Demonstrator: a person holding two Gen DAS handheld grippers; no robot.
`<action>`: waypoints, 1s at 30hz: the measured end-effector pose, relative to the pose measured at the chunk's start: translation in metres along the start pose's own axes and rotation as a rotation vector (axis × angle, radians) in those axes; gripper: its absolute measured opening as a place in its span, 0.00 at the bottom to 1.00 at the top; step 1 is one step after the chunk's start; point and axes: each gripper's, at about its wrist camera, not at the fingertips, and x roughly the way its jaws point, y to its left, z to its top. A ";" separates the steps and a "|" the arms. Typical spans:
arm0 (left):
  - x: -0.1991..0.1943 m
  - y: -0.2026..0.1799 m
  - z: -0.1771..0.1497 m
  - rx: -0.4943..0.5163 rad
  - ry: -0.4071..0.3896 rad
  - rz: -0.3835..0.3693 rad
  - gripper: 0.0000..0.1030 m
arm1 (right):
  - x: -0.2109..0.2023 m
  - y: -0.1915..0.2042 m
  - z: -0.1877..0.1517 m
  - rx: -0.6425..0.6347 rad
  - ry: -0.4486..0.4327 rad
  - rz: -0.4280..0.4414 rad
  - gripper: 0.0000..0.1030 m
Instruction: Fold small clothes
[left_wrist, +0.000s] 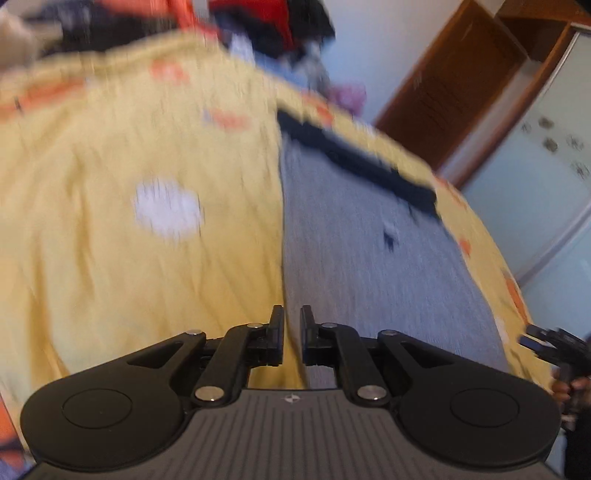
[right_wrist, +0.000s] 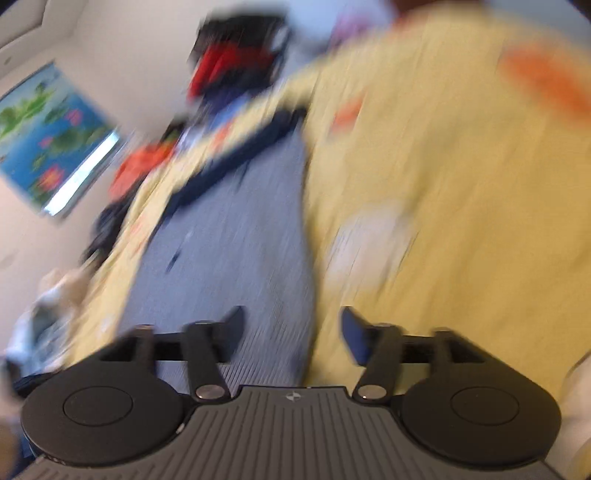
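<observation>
Both views are smeared by motion blur, so fine detail is lost. The left gripper (left_wrist: 291, 332) sits low at 6 o'clock in its own view, pointing out over a yellow bedsheet (left_wrist: 110, 258); its jaws stand nearly together with only a thin slit between them, and whether any cloth is caught in that slit cannot be told. The right gripper (right_wrist: 291, 332) also sits at 6 o'clock in its view, tilted so the room leans, with its jaws spread wide apart and nothing between them. In the left wrist view the right gripper (left_wrist: 554, 345) shows at 3 o'clock, near the edge of the sheet.

The yellow bedsheet (right_wrist: 461, 203) fills most of both views and carries orange and white patches. On it lies the grey garment (left_wrist: 369, 258), spread flat, running from the left gripper's fingertips toward 1 o'clock; its far end carries a dark navy band (left_wrist: 362, 158). In the right wrist view the grey garment (right_wrist: 229, 251) runs from the gripper toward 11 o'clock, with the dark navy band (right_wrist: 236, 158) at its far end, and its near edge passes below the open jaws.

A heap of red and dark clothes (left_wrist: 269, 26) lies at 12 o'clock beyond the sheet.
</observation>
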 end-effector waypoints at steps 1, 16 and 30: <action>0.000 -0.013 0.006 0.020 -0.065 0.020 0.29 | -0.001 0.011 0.006 -0.035 -0.052 -0.024 0.62; 0.174 -0.114 -0.008 0.375 -0.022 0.266 0.88 | 0.197 0.127 0.012 -0.461 -0.015 -0.276 0.94; 0.165 -0.103 -0.012 0.369 -0.014 0.233 1.00 | 0.166 0.099 0.007 -0.461 -0.036 -0.337 1.00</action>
